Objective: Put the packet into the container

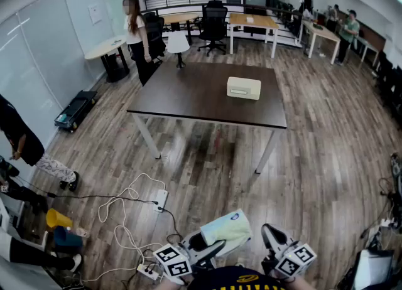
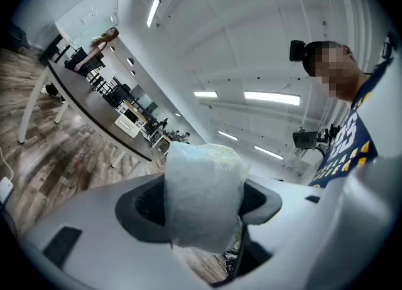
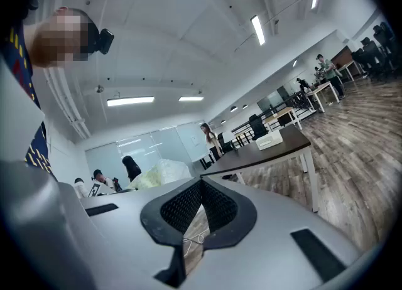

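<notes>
— At the near edge, what do you hold?
— My left gripper (image 1: 207, 246) is clamped on the pale, crumpled packet (image 1: 227, 229). To its right, my right gripper (image 1: 271, 235) has its jaws together, empty.
— And the container (image 1: 244, 87)?
— Far off, on the dark table (image 1: 182, 97).

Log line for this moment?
left gripper: shut on packet | right gripper: shut, empty | container: on table, ahead
</notes>
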Tool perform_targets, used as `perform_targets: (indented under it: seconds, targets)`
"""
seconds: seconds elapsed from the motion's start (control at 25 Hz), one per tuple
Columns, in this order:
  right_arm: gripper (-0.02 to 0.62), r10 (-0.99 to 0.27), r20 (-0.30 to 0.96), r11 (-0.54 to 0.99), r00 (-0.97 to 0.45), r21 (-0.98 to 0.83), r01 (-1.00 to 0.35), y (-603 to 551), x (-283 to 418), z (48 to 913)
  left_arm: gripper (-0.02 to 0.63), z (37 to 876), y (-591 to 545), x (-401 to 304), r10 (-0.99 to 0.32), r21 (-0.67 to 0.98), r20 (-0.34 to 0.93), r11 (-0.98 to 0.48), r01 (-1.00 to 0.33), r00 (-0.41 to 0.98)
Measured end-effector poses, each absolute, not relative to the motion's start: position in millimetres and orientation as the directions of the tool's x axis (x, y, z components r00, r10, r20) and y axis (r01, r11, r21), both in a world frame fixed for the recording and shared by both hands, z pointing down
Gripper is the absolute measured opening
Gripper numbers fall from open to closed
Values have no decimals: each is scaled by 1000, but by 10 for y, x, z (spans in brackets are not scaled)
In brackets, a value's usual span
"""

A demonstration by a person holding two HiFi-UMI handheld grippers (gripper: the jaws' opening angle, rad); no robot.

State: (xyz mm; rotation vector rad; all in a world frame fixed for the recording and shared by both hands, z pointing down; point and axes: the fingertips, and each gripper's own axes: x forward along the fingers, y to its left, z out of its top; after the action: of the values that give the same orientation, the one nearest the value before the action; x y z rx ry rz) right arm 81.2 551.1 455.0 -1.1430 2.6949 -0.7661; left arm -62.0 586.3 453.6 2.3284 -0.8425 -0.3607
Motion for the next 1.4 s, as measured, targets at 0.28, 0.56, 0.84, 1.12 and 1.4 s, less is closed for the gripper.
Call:
perform_targets:
  seconds: [0.28,0.56,0.84,1.12,1.4]
  targets:
    - [11,-695,92,592,-713,-490,-640,5532,766,4529,282,4492,5883,-646,-649,637,-51,-606,-476,759]
    - [12,-713,55,581,-699,-513,-632,5591,854,4478,282,4433,5916,-662,-657,623,-66,-615,-483,751]
    - [14,-736,48,565,-675,-506,-652,5531,943,4410,282,4269,5755,-775,-672,560,-67,-638,-530,738]
    - [101,-670,9,616,-742,-551,-563,5559,790,4373,282,4216,5733,-811,-663,555,-74,-648,-522,745]
    - [236,-515,-64,667,-855,-656,-353,5678,384,4323,282,3892,5616,-982,-657,554,-160,-677,-484,737]
